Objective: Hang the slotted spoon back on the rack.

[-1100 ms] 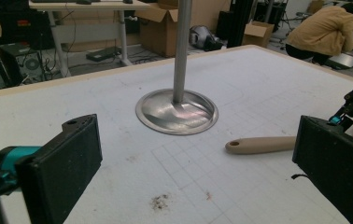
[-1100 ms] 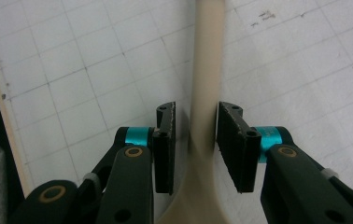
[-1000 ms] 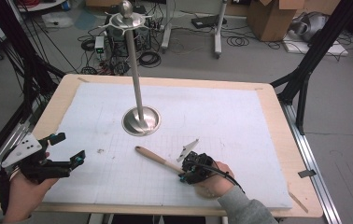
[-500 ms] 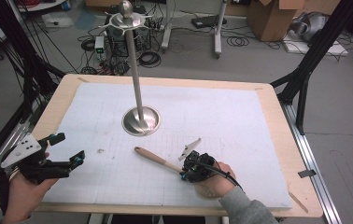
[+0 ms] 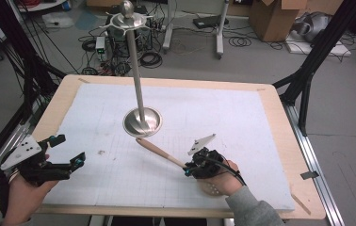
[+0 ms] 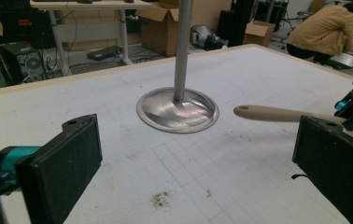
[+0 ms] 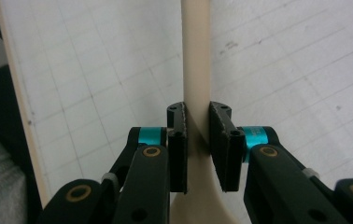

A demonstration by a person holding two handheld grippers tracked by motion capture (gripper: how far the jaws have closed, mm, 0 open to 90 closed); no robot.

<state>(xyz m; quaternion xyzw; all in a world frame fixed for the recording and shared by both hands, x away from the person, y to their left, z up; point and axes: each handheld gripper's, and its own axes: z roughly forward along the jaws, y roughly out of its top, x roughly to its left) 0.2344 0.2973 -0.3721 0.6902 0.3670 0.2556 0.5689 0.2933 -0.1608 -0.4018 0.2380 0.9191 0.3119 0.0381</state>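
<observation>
A white gridded mat (image 5: pixel 242 122) is covering the wooden table (image 5: pixel 284 117); cables and cardboard boxes are lying on the floor beyond. A steel stand (image 5: pixel 141 120) is rising from the mat's middle. The wooden spoon (image 5: pixel 159 151) is lying near the stand's base, its handle end toward it. The right gripper (image 7: pixel 197 140) is clamping the spoon's neck, having just closed. The left gripper (image 6: pixel 193 163) is hovering at the near left corner, jaws wide apart and holding nothing.

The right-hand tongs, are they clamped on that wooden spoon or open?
Clamped. In the right gripper view both black pads press the wooden spoon handle from either side, no gap showing.
</observation>
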